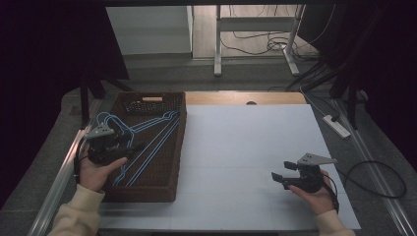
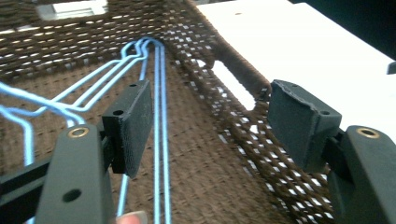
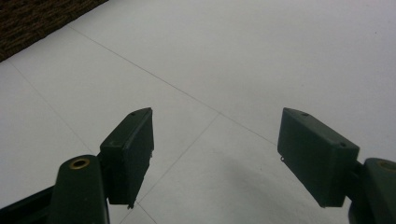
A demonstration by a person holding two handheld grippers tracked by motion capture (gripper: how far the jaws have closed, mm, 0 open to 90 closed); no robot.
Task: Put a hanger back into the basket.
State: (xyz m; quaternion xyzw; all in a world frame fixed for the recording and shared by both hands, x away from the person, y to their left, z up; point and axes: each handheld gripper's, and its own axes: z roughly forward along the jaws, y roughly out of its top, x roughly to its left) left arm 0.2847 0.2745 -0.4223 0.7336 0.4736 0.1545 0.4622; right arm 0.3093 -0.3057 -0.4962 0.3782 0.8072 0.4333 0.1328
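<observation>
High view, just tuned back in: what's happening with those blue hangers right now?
A person works with a gripper in each hand. The blue wire hangers lie in the brown woven basket at the table's left. The left gripper hangs over them with its jaws open; the left gripper view shows nothing pinched between the pads. The right gripper sits open over the bare white tabletop, away from the basket, holding nothing.

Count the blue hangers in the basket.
3, as far as the wires show: the blue hangers lie stacked together in the brown basket, hooks at its far-left side beside the left gripper. They overlap closely, so another may be hidden.
</observation>
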